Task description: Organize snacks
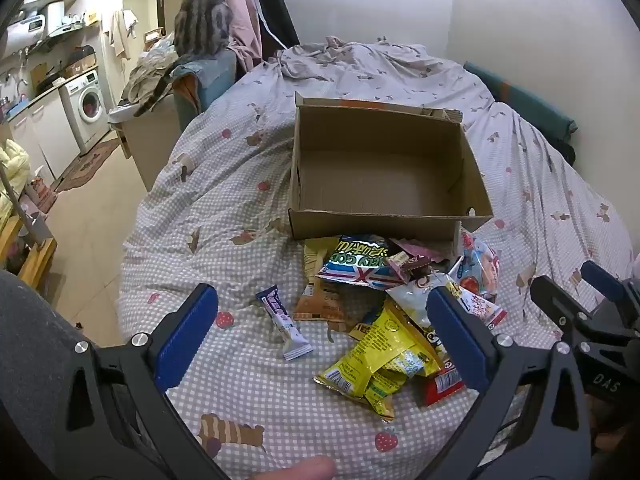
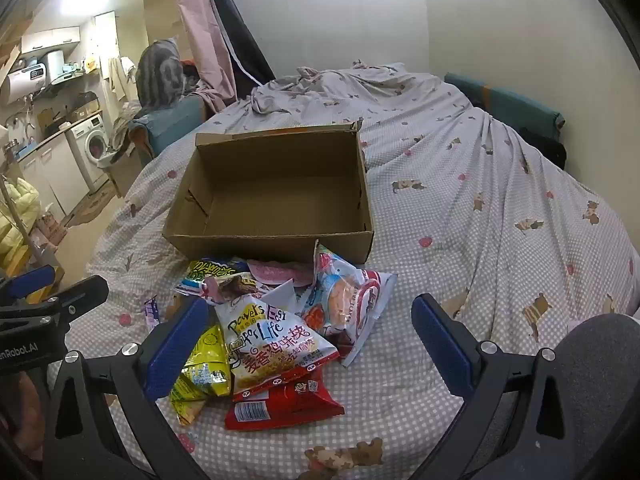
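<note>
An open brown cardboard box [image 1: 384, 168] is sitting on a bed covered with a grey-and-white checked sheet printed with small bears and strawberries [image 1: 224, 208], its inside bare. A heap of snack packets is lying just in front of the box's near wall, some touching it. In the heap, a white crinkly bag with black lettering and red Chinese characters [image 2: 272, 340] is resting on top of a red foil packet [image 2: 284, 404] and beside a yellow foil bag [image 2: 202, 368]. A pale blue and white packet with a red swirl [image 2: 344, 300] is leaning toward the box's near right corner, and a green-and-blue bag with a flag pattern [image 1: 360, 264] is lying close to the near wall. A slim white and purple bar wrapper [image 1: 284, 320] is lying apart from the heap, toward the bed's left edge.

The left gripper [image 1: 320, 336], black with blue pads, is hovering over the near side of the heap with its jaws spread wide, gripping nothing. The right gripper [image 2: 312, 344] is hanging over the same heap, also spread wide and empty. A grey striped cat [image 1: 204, 20] is sitting on a teal chair beyond the bed's far left corner.
</note>
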{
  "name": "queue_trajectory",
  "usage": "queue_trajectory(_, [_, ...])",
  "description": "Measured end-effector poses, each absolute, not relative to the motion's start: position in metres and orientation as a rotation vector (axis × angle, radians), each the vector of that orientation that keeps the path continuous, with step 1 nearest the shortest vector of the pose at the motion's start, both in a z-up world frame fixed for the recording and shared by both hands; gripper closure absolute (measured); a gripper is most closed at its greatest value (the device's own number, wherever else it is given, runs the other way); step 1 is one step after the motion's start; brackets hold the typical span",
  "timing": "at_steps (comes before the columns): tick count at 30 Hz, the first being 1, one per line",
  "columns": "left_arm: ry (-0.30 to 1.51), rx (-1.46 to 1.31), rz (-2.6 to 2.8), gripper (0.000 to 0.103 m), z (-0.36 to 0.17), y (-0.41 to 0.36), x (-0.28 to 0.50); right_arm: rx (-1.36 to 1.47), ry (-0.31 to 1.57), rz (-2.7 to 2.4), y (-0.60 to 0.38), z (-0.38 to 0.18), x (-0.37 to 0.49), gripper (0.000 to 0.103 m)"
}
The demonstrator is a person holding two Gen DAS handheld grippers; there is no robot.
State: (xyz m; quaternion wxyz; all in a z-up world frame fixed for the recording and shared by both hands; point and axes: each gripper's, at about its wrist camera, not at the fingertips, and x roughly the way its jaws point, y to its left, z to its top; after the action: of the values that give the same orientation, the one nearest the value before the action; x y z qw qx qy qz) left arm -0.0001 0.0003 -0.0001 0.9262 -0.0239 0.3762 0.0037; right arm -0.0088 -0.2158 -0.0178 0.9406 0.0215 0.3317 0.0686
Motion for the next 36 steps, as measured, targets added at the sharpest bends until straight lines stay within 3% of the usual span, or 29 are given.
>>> queue_trajectory(36, [0.773, -0.028, 0.026, 0.0, 0.002, -0.0012, -0.0008, 0.037, 0.684, 0.133, -0.2172, -0.0177, -0.0079, 0.0])
